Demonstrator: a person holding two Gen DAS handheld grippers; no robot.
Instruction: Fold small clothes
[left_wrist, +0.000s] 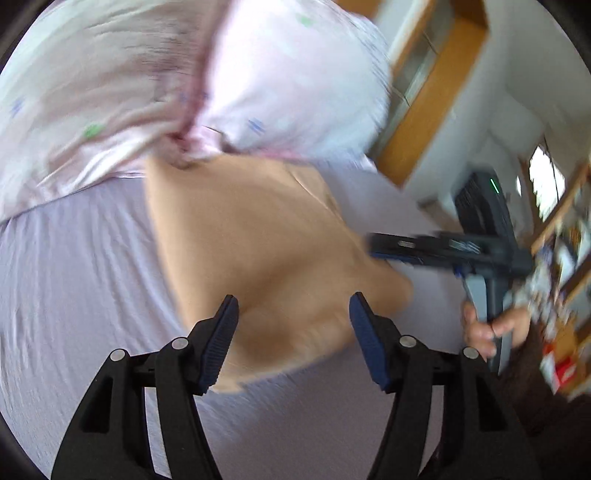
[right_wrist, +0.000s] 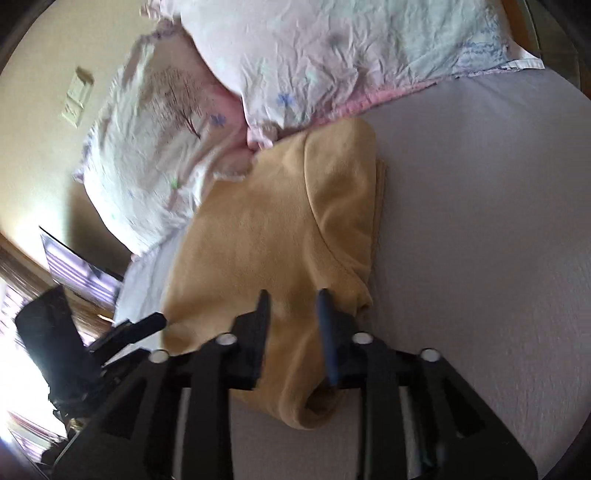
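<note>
1. The tan fleece garment (right_wrist: 258, 236) is soft matt cloth with a slightly fuzzy nap and a stitched seam curving across it.
2. The pale lilac bed sheet (left_wrist: 74, 280) is thin woven cloth, matt, with fine creases.
3. The two white floral-print pillows (right_wrist: 155, 173) wear crinkled cotton-like cloth; one has a pink ruffled trim.
4. The left gripper (left_wrist: 291, 339) is matt black plastic with ribbed blue pads (left_wrist: 369, 343) that look rubbery, and shiny round metal pins at its joints.
5. The right gripper (right_wrist: 293, 325) has the same matt black plastic and metal pins.
6. The orange-brown wooden frame (left_wrist: 432, 99) looks smooth and lightly glossy.
</note>
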